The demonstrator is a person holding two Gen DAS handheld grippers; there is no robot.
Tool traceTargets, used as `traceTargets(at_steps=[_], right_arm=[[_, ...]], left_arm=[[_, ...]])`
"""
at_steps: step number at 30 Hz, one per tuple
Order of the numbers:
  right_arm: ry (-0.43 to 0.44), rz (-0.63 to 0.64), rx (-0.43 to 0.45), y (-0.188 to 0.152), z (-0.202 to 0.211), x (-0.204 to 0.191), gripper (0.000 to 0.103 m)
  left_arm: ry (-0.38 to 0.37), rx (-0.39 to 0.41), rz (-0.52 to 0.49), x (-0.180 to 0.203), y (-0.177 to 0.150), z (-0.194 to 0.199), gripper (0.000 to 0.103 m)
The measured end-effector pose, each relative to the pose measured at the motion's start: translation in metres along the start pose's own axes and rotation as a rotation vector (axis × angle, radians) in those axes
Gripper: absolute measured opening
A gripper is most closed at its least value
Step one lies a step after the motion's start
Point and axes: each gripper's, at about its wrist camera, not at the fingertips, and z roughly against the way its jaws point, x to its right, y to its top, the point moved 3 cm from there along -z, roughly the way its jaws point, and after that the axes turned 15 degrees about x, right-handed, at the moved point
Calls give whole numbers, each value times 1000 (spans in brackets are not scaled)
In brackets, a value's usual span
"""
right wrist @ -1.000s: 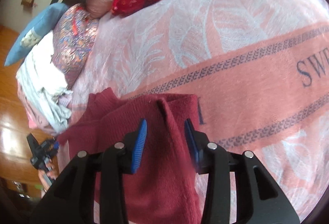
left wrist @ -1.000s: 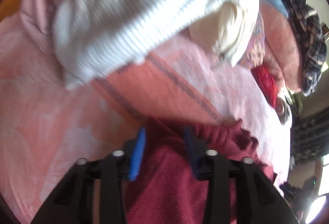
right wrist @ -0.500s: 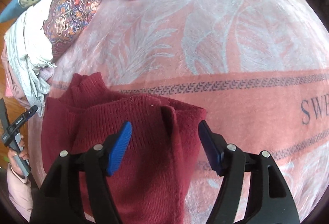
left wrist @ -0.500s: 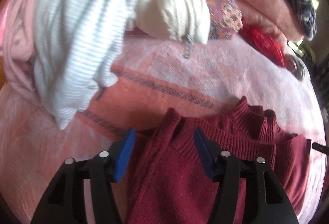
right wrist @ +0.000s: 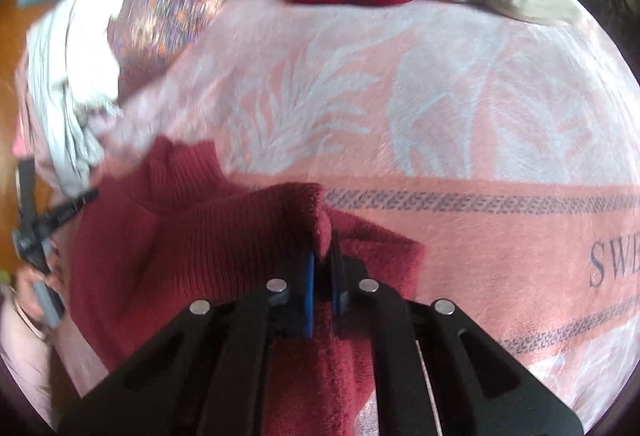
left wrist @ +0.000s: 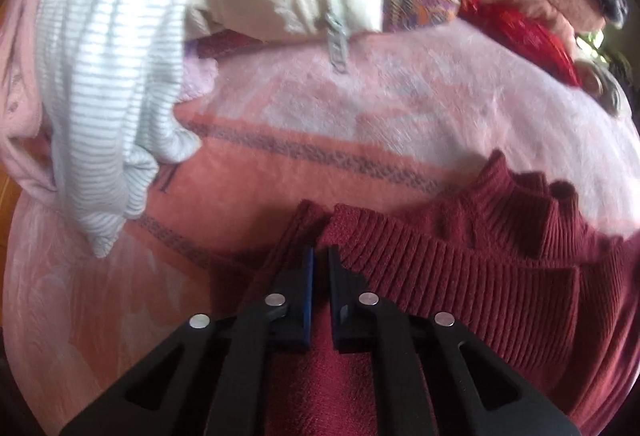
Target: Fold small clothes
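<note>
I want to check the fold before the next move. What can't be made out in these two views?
- Maroon sweater: its lower part is hidden in both views by the left tongs and right tongs.
- Word printed on the blanket: cut off at the right wrist view's edge.
- Pile of clothes: blurred; separate garments unclear.

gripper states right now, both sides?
Left gripper: shut, pinching an edge of the maroon sweater.
Right gripper: shut, pinching a raised fold of the same sweater.
</note>
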Motion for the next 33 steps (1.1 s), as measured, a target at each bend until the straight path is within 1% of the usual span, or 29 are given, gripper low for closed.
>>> traceTargets(at_steps=[1,2,3,5,6,9,10,11,12,13,14,15,16,18,20,21,22,23,25,28,29,30,31,32,33], right_arm=[[-10,-22,1,0,0,6,5],[-38,-54,-13,-3,-5,16,5],[-52,-68,-32,-6,-11,20,5],[-81,-84,-76,-17,-27,25,5],[-91,-81,-85,-23,-34,26,5],[-91,-84,-63,-25,-31,24,9],[-88,-82,-59,-25,-28,23,14],[-86,-81,-55,-25,-24,23,24],[-82,-82,-49,-26,-16,23,28],[-70,-76,-41,-26,-6,23,30],[-59,-64,-35,-29,2,22,30],[-52,-53,-28,-34,14,21,34],[-44,-45,-26,-40,24,21,41],[-24,-17,-33,-59,45,18,43],[-13,16,-48,-82,63,15,43],[-5,33,-63,-97,73,13,43],[3,47,-78,-111,81,12,43],[13,57,-93,-127,88,10,46],[32,58,-111,-147,96,8,48],[44,44,-146,-172,94,4,48],[49,33,-156,-177,92,4,48],[61,10,-171,-183,88,4,45],[69,-6,-180,-186,85,4,35],[61,-9,-181,-189,83,4,27],[60,-3,-177,-188,84,2,22]], left_arm=[[22,14,23,-6,2,1,6],[33,19,33,-9,4,-1,6],[49,6,45,-15,1,-4,6],[42,-32,56,-17,-5,-13,6],[46,-33,48,-16,-9,-14,6],[44,-25,26,-14,-13,-10,9],[41,-22,29,-15,-12,-7,11],[36,-22,34,-17,-12,-3,15],[19,-25,41,-19,-12,4,19],[5,-11,44,-22,-12,14,22],[6,-1,39,-25,-13,21,33],[15,17,30,-31,-18,35,43],[15,23,24,-35,-21,43,47],[-9,22,15,-45,-38,62,55],[-22,4,15,-55,-60,76,61],[-32,-15,12,-60,-74,83,62],[-36,-29,9,-63,-86,88,62],[-43,-40,10,-67,-100,93,62],[-60,-52,13,-72,-118,103,63],[-79,-55,40,-75,-133,110,63],[-82,-55,51,-75,-136,111,59],[-89,-58,62,-75,-138,110,48],[-110,-67,83,-74,-140,112,40],[-142,-87,103,-71,-142,112,24],[-144,-96,101,-67,-141,109,18]])
